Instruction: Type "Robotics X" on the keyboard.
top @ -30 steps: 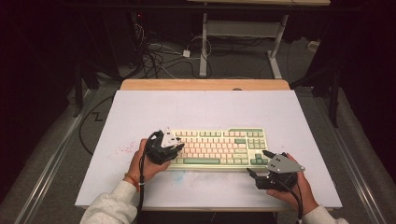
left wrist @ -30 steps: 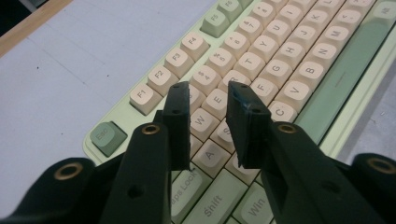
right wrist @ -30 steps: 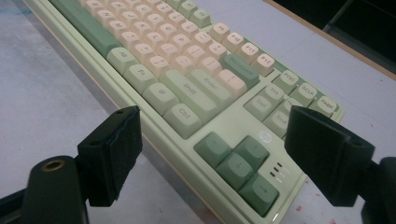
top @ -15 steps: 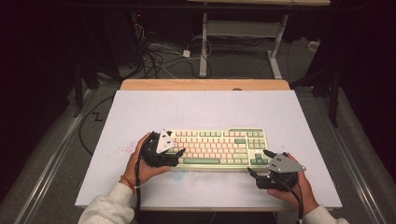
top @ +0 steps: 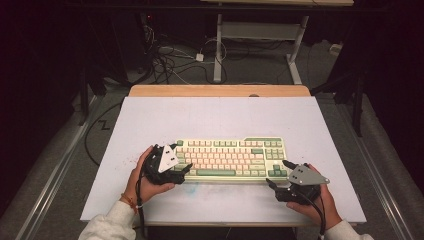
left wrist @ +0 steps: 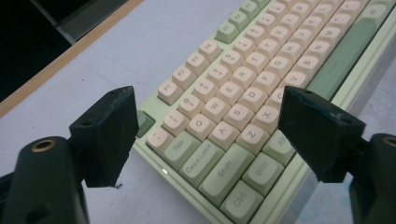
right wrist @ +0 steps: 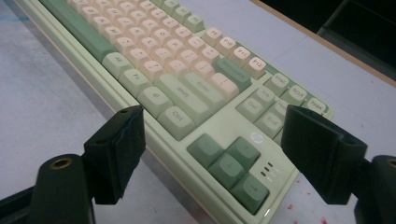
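Keyboard [top: 230, 158], pale green with cream keys, flat on white table [top: 215, 117], near the person's edge, long side across the high view.

Left gripper [top: 181, 171] at keyboard's left end. Jaws just been opening, now spread wide; in left gripper view [left wrist: 205, 135] bottom-left corner of keyboard between them, pads clear of it, nothing gripped.

Right gripper [top: 280, 173] at keyboard's right front corner. Jaws wide apart; in right gripper view [right wrist: 212, 156] arrow-key corner between them, pads not pressing, nothing gripped.

Each gripper held in a hand, white sleeves at bottom of high view.
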